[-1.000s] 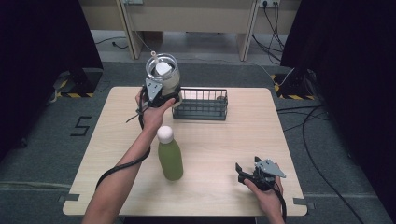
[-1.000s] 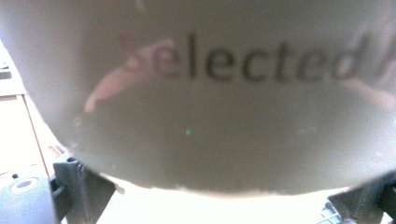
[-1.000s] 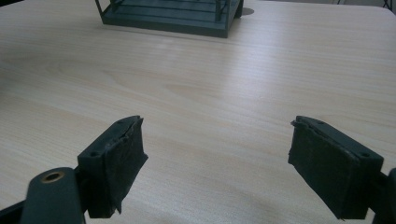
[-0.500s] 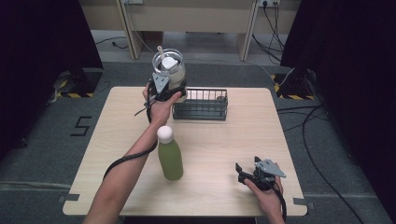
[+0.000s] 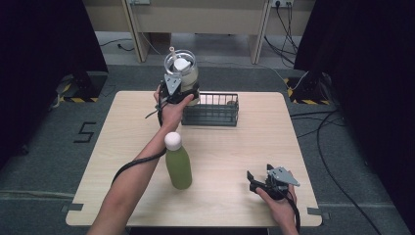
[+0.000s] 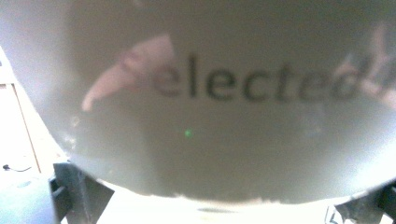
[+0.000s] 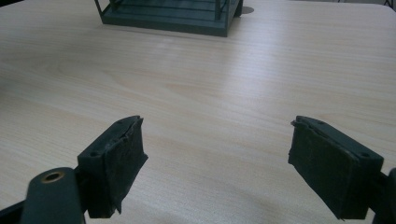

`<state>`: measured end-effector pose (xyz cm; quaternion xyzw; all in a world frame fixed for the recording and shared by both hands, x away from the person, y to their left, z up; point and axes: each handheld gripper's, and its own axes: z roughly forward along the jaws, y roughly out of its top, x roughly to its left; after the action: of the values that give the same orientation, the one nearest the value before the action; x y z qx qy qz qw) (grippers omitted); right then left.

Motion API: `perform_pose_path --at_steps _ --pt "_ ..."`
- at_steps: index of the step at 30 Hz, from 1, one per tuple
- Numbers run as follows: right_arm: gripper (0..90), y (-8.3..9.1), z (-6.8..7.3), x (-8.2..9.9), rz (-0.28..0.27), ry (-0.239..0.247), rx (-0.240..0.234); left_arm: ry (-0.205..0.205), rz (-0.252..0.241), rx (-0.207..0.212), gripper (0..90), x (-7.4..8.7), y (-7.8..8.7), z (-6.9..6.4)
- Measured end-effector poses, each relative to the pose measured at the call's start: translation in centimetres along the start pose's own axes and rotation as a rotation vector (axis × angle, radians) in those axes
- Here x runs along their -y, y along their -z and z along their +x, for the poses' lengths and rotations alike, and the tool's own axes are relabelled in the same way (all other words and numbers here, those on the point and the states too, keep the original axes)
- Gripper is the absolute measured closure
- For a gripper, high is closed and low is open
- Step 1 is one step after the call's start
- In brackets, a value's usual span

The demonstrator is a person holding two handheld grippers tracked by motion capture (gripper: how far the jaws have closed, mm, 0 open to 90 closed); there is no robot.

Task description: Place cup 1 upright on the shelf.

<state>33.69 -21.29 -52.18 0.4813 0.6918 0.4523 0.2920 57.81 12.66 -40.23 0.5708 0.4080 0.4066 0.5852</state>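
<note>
Jar (image 5: pixel 182 73) shifted right toward basket (image 5: pixel 211 108), clamped between left gripper (image 5: pixel 176 93) fingers; right gripper (image 5: pixel 259 182) fingers apart, empty.

In front of me the pale wood table (image 5: pixel 235 147) carries a green bottle (image 5: pixel 178 169) with a white cap (image 5: pixel 172 140), upright near the middle, a bit to my left. At the far edge sits a dark wire basket (image 5: pixel 215 117), well apart from the bottle. I can't tell whether anything lies in it. Grey carpet (image 5: pixel 44 161) surrounds the table, with a black "5" (image 5: pixel 85 132) marked on it to my left. Black cables (image 5: pixel 333 122) trail over the floor on my right. Black curtains (image 5: pixel 44 49) hang on both sides, each with a yellow-and-black striped foot (image 5: pixel 73 93) at its base. Wooden furniture legs (image 5: pixel 134 29) stand beyond the table.
</note>
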Motion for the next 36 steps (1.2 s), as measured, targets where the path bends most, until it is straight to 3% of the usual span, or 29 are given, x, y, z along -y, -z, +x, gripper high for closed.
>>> perform_pose_path --at_steps 14,36 --pt "17.8 0.0 0.0 0.0 -0.001 0.001 0.0 -0.006 0.008 0.021 9.3 0.5 -0.3 -0.5" --pt "17.8 -0.1 0.0 0.0 0.003 0.001 -0.001 -0.02 0.037 0.019 9.3 1.5 -0.8 -1.2"
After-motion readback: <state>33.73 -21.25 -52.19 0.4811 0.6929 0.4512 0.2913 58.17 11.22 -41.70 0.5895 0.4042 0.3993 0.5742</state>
